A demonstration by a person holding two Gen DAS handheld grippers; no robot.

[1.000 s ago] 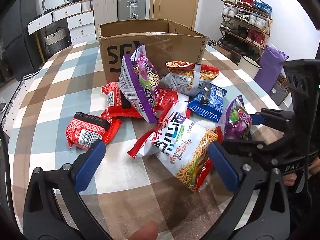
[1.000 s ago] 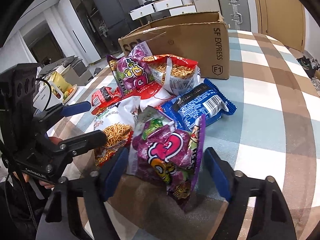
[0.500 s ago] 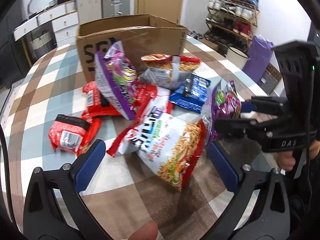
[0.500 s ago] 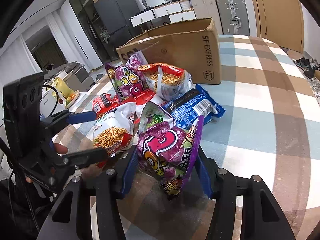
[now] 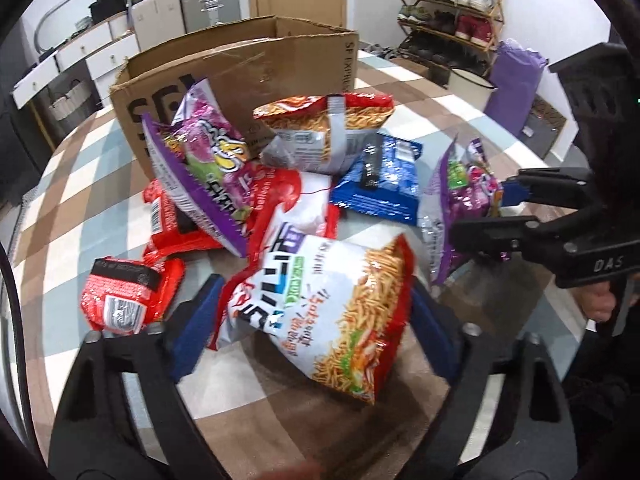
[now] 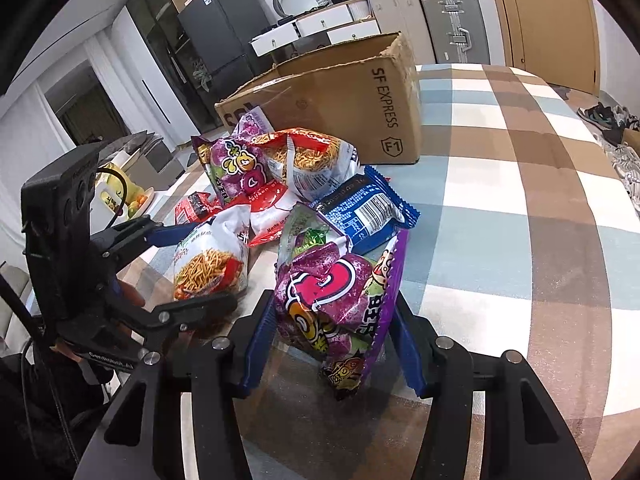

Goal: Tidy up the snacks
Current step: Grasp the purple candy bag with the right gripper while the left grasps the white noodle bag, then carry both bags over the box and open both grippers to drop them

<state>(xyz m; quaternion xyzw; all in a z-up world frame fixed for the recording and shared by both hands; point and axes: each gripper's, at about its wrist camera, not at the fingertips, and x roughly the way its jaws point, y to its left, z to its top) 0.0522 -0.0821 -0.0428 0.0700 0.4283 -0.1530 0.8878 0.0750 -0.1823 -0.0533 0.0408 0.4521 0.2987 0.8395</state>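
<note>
Purple snack bag (image 6: 340, 300) in front of the cardboard box (image 6: 340, 96), pinched by the right claw (image 6: 332, 344). Beside it, noodle bag (image 5: 320, 308) between the closing left claw (image 5: 308, 320), pads not yet pressing. Both on the checked bench (image 6: 500, 240).

A big table (image 6: 520, 208) wears a checked cloth of brown, blue and white. Behind it stand two suitcases (image 6: 424, 20), a white set of drawers (image 5: 92, 56), a dark fridge (image 6: 216, 36), a wooden door (image 6: 540, 20) and a shoe rack (image 5: 448, 12) full of shoes.
</note>
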